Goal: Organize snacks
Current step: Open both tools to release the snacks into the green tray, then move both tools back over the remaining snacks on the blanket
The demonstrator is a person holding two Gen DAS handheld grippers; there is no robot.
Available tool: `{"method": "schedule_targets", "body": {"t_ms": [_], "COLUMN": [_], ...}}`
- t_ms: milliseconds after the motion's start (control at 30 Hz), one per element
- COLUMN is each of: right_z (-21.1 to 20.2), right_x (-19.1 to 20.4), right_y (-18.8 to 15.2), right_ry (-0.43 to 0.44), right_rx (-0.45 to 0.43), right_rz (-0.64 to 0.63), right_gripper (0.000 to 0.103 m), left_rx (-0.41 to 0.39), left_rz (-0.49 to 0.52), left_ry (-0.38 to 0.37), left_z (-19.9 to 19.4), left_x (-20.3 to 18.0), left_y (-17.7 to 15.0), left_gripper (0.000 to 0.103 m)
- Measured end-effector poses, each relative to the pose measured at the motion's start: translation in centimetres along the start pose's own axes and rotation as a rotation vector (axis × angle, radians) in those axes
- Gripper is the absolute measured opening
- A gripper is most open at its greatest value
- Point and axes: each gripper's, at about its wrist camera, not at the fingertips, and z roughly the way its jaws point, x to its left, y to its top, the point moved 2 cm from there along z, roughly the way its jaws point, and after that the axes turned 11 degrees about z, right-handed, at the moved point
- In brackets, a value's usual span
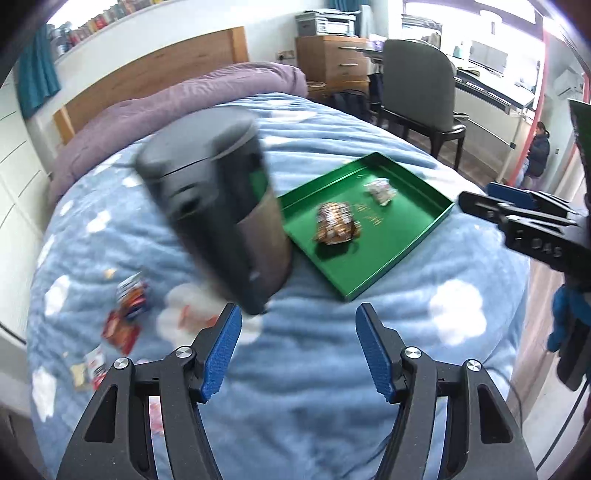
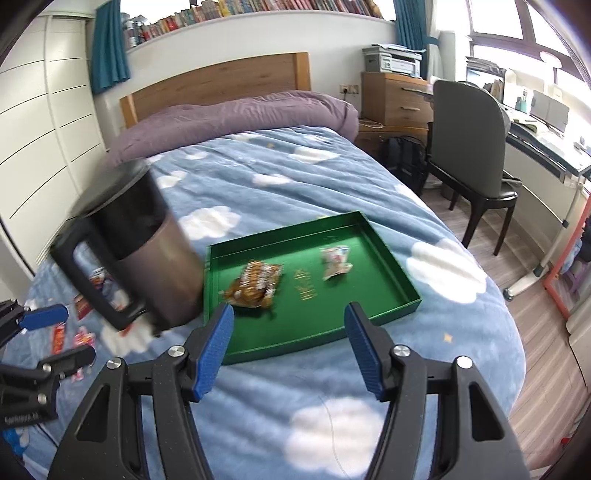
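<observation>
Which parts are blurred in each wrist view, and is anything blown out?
Left wrist view: the dark mug is heavily motion-smeared, the loose snack packets are soft, and the left tool is sharp. Right wrist view: the mug is smeared and tilted, the brown snack bag slightly soft, and the windows are overexposed.

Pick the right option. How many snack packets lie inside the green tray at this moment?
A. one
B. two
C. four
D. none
B: inside the green tray lie a brown packet and a small pale packet, and nothing else; the other snack wrappers are on the blue blanket, left of the dark mug.
</observation>
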Motion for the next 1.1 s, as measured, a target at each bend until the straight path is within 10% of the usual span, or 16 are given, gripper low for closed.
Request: {"method": "schedule_targets", "body": {"t_ms": [600, 1100], "right_z": [-6.7, -4.6], "right_x": [10.9, 21.0], "right_y": [-5.5, -11.4], "right_ry": [0.139, 0.256], "right_rx": [-0.012, 0.131], "right_rz": [-0.078, -0.183], "right_gripper": [0.078, 0.078], "left_rx": [-0.001, 0.043], "left_rz": [-0.276, -0.458], "left_ry": [0.199, 0.242], "left_z": [-9.2, -10.0], "left_x": [14.1, 21.0], "left_y": [-16.1, -26.3], "left_gripper": [0.061, 0.061]}}
